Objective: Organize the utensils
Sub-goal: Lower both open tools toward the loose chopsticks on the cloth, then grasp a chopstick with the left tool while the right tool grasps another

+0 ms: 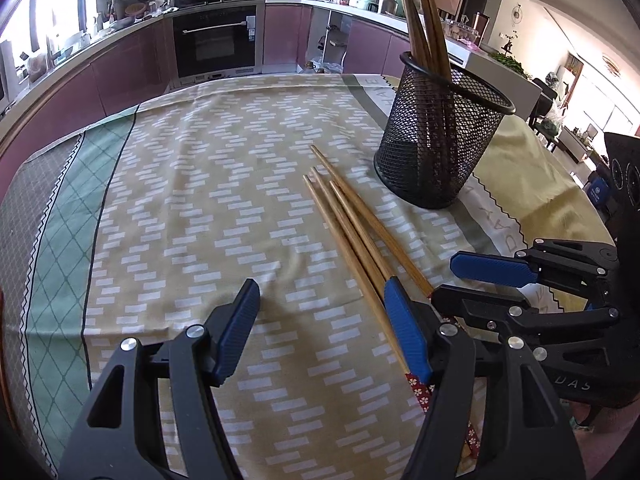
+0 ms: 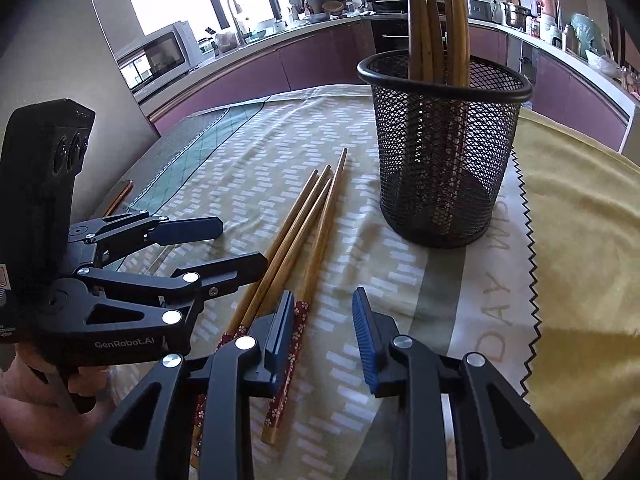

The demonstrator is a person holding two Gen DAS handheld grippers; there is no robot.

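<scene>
Four loose chopsticks (image 1: 352, 232) lying side by side on the tablecloth (image 1: 192, 200) of the table, tips pointing toward the mesh cup (image 1: 440, 136), red patterned ends toward the camera. More chopsticks standing upright inside that cup already, so part of the sorting looks done. Cup near the loose bundle, just beyond and to its right, not touching.

Left gripper (image 1: 320, 320) low over the cloth, jaws released and wide, nothing between them; its right finger (image 1: 406, 328) sitting over the handle ends of the bundle. Right gripper (image 2: 322, 340) likewise released and empty, its left finger (image 2: 282, 336) just beside a patterned handle (image 2: 292, 356), most of the bundle to its left.

Step in hand, as a judgement: the approach to pick up the next chopstick. Next move likely calls for shifting sideways to bracket one stick near its handle, closing firmly on that thin round shaft without dragging its neighbours, then lifting, tipping upright and dropping it into the cup.
</scene>
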